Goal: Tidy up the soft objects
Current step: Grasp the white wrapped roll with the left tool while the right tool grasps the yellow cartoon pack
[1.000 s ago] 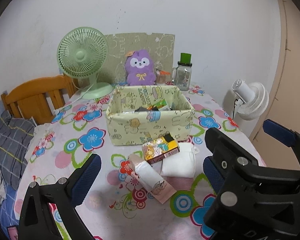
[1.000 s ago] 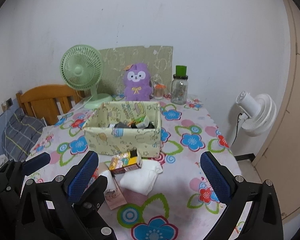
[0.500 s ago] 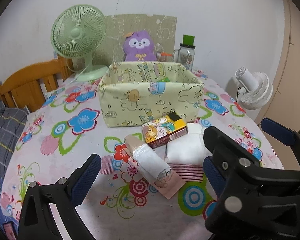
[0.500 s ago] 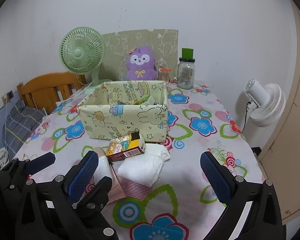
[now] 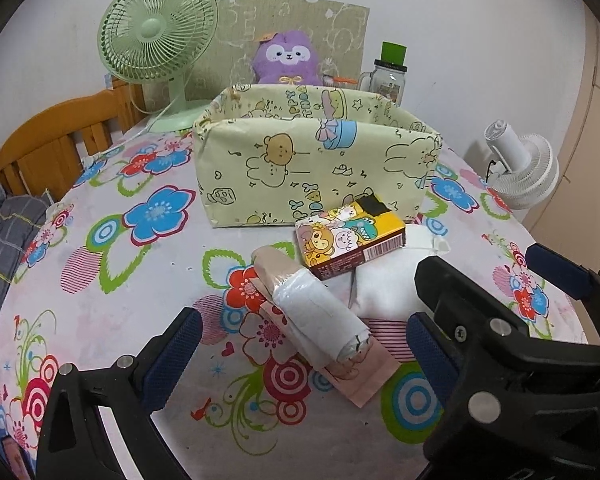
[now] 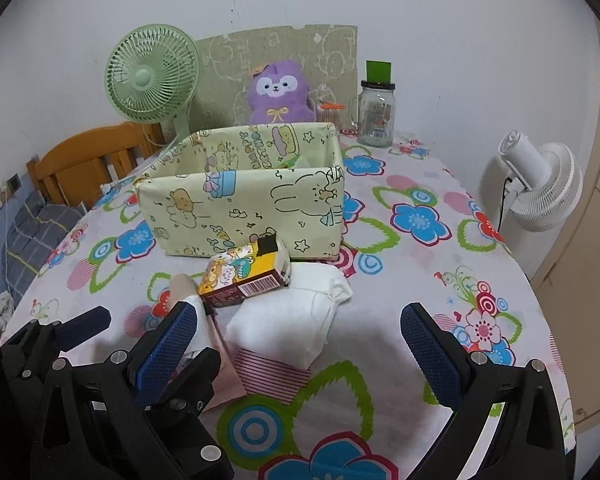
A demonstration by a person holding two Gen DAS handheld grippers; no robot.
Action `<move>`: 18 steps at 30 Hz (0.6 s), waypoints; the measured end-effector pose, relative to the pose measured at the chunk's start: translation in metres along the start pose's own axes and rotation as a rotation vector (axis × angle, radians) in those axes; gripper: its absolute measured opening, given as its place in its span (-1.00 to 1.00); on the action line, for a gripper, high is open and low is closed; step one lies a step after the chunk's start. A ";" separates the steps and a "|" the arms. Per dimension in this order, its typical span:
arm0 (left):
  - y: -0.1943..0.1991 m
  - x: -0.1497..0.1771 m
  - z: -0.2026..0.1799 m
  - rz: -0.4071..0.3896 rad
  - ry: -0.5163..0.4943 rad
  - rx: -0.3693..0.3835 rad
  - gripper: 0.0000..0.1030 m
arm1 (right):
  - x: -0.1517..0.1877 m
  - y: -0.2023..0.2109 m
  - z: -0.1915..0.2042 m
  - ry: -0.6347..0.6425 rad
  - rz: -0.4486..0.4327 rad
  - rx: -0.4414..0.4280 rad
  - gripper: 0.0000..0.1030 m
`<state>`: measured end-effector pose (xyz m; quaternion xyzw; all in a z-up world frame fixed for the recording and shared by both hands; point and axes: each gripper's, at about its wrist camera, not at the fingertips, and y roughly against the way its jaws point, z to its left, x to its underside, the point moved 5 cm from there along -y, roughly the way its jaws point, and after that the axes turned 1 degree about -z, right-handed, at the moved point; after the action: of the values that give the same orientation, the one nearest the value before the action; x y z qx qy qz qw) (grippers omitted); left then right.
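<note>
A pale yellow fabric bin [image 5: 312,172] with cartoon prints stands mid-table; it also shows in the right wrist view [image 6: 244,208]. In front of it lie a yellow cartoon tissue pack [image 5: 350,240], a white-and-pink rolled soft item [image 5: 320,316] and a white cloth pouch [image 6: 288,316]. A purple plush [image 5: 286,58] sits behind the bin. My left gripper [image 5: 300,356] is open and empty, low over the rolled item. My right gripper [image 6: 300,356] is open and empty, just before the white pouch.
A green desk fan [image 5: 156,40] and a glass jar with a green lid [image 6: 376,116] stand at the table's back. A white fan [image 6: 540,184] stands off the right edge. A wooden chair [image 5: 56,144] is at the left.
Both grippers have moved forward and down toward the pile in front of the bin, so the items look larger and closer. Both stay open.
</note>
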<state>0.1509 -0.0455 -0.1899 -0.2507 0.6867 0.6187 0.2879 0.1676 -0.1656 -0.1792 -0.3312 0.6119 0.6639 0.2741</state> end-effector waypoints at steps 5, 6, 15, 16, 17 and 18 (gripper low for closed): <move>-0.010 -0.001 0.002 0.015 0.012 0.003 0.99 | -0.003 -0.011 -0.001 0.000 0.011 0.001 1.00; -0.013 -0.002 0.003 0.020 0.016 0.004 0.98 | -0.003 -0.013 0.000 0.002 0.012 0.002 1.00; -0.035 -0.005 0.001 0.056 0.012 0.020 0.73 | -0.006 -0.032 -0.001 0.026 0.040 0.015 1.00; -0.036 -0.005 0.001 0.058 0.015 0.023 0.71 | -0.005 -0.033 -0.001 0.028 0.043 0.016 1.00; -0.038 -0.004 0.001 0.062 0.019 0.026 0.62 | -0.005 -0.035 -0.001 0.029 0.045 0.017 1.00; -0.040 -0.004 0.001 0.067 0.022 0.028 0.53 | -0.005 -0.036 -0.001 0.030 0.047 0.017 1.00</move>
<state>0.1815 -0.0489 -0.2150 -0.2303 0.7064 0.6154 0.2631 0.1981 -0.1624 -0.1982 -0.3242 0.6292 0.6598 0.2523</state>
